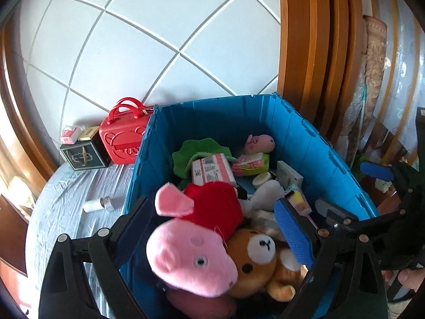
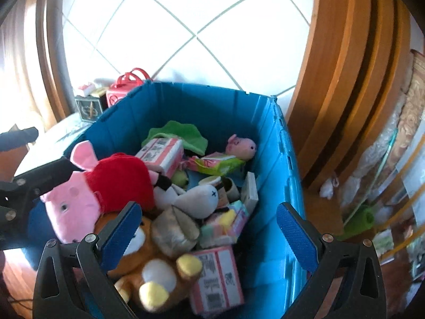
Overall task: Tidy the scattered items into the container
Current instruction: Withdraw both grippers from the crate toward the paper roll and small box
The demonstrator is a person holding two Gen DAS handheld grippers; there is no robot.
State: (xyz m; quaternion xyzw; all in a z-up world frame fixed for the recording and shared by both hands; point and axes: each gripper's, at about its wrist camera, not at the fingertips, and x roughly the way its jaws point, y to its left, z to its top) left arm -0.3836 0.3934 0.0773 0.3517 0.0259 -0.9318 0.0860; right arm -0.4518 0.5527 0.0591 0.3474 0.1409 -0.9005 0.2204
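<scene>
Right now both grippers hover over the open blue plastic crate (image 1: pixel 223 122), which stands on a table covered in crinkled pale-blue plastic sheeting (image 1: pixel 69 194).

Seen from the left wrist, the left gripper (image 1: pixel 212 226) has its blue-padded fingers (image 1: pixel 292 236) spread wide, and the large pink plush pig in a red dress (image 1: pixel 196 242) sits in the gap between them, at the near end of the crate on top of the other toys. Whether either pad touches the pig I cannot tell. Just beside it lies a brown plush bear with a white muzzle (image 1: pixel 260 260).

From the right wrist view, the right gripper (image 2: pixel 209 228) is likewise wide apart with nothing between its pads, hanging above the bear and a pink-and-white printed carton (image 2: pixel 216 279).

Farther back inside the crate are a second pink-and-white carton (image 1: pixel 212 168), a green leaf-shaped plush (image 1: pixel 196 148), a small pink pig plush (image 1: pixel 259 142) and a white plush (image 2: pixel 198 199).

Outside the crate on the sheeting, a small white bottle with a silver cap (image 1: pixel 98 204) lies on its side. Against the tiled wall stand a red plastic handbag-shaped case (image 1: pixel 123 135) and a dark square box (image 1: pixel 83 154).
</scene>
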